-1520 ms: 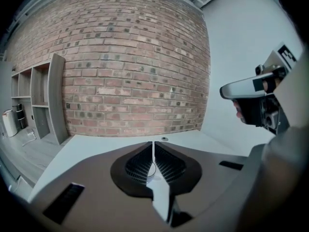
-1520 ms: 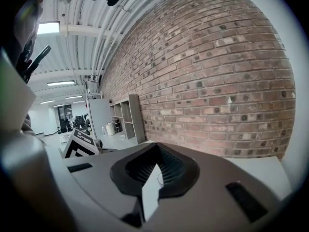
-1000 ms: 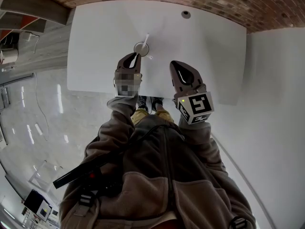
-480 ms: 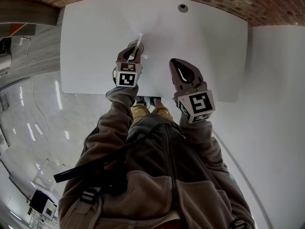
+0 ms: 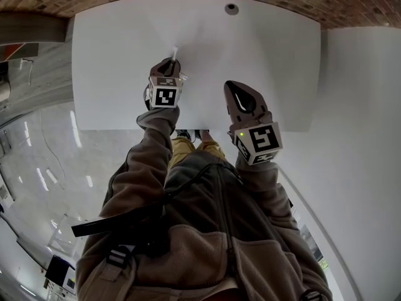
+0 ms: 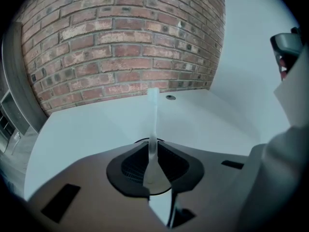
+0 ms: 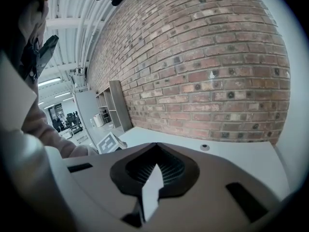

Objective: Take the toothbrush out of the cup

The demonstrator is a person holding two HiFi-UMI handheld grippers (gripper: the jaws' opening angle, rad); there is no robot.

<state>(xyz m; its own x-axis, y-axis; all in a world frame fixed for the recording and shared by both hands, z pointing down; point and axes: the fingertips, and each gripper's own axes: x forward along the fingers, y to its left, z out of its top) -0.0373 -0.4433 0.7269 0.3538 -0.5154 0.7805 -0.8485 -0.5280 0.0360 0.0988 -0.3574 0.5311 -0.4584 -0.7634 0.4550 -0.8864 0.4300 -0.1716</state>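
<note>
Our left claw [image 5: 169, 63] is clenched on the toothbrush [image 6: 153, 124], whose head pokes out past the tips over the bench [image 5: 263, 49]. The cup [image 6: 137, 140] is hidden beneath that claw, bar a dark arc that may be its rim, so we judge the brush gripped but not yet lifted clear. Our right claw [image 5: 237, 91] hangs clenched and empty. A second ago the cup stood in plain sight ahead of the left claw
</note>
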